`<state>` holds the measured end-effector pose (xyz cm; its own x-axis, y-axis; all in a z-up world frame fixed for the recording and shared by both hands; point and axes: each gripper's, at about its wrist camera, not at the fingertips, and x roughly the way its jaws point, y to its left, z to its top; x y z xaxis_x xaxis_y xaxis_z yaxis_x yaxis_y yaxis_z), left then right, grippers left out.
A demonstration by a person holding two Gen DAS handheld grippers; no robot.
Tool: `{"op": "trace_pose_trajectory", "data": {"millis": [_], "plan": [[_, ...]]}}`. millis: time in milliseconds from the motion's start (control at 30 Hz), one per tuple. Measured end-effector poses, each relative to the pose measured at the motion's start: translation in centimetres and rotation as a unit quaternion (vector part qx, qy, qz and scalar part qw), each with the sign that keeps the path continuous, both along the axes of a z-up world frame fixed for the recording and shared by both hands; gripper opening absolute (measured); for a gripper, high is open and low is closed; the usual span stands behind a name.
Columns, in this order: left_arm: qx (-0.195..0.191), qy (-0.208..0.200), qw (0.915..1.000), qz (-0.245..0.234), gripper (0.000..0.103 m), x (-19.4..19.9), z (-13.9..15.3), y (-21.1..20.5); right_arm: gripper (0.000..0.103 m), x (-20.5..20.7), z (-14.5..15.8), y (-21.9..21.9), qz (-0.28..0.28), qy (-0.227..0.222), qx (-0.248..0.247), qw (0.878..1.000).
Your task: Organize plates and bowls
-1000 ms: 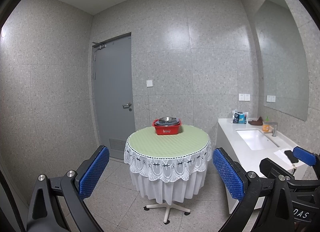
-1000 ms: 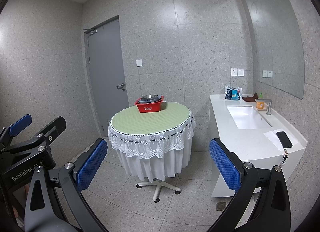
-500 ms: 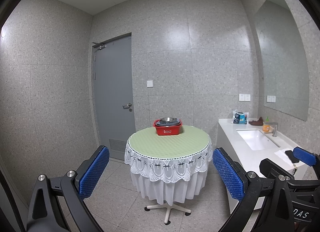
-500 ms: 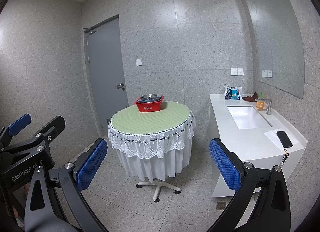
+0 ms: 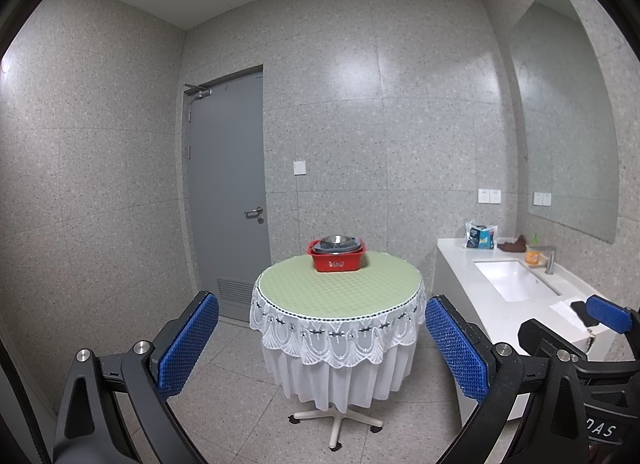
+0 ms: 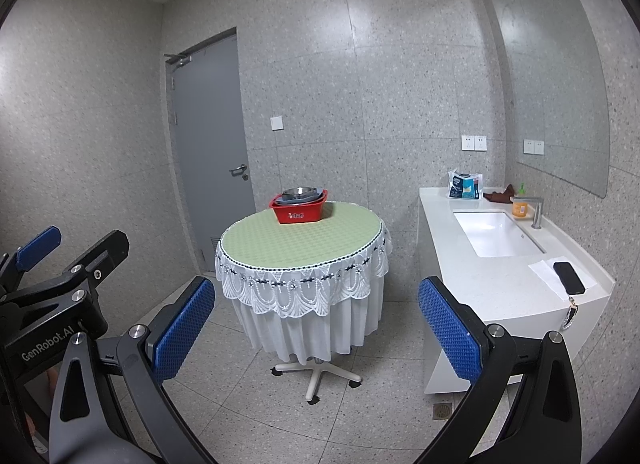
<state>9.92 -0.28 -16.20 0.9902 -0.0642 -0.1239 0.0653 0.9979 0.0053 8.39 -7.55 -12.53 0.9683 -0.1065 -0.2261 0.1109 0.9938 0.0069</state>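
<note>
A red plastic basin point(image 5: 337, 258) stands at the far side of a round table with a green cloth point(image 5: 340, 288). Stacked grey dishes with a metal bowl point(image 5: 335, 241) on top sit inside it. The basin point(image 6: 299, 211) and the bowl point(image 6: 298, 191) also show in the right wrist view, on the same table point(image 6: 300, 240). My left gripper point(image 5: 320, 348) is open and empty, well short of the table. My right gripper point(image 6: 314, 332) is open and empty, also short of the table. Each gripper shows at the edge of the other's view.
A white counter point(image 6: 500, 284) with a sink point(image 6: 496, 234) runs along the right wall. On it lie a phone point(image 6: 569, 278), a tap, a soap bottle point(image 6: 520, 206) and a packet point(image 6: 464, 185). A grey door point(image 5: 230, 200) stands shut behind the table. The floor is tiled.
Both views have shifted very slightly; the table and basin sit almost where they were. Both grippers stay open.
</note>
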Motion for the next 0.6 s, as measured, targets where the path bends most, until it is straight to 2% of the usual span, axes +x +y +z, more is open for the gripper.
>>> {"op": "trace_pose_trajectory", "data": {"millis": [600], "plan": [[0.003,0.005,1.0000,0.002,0.102,2.6,0.4,-0.7,0.103,1.9,0.0,0.6,-0.004,0.008,0.004,1.000]]}}
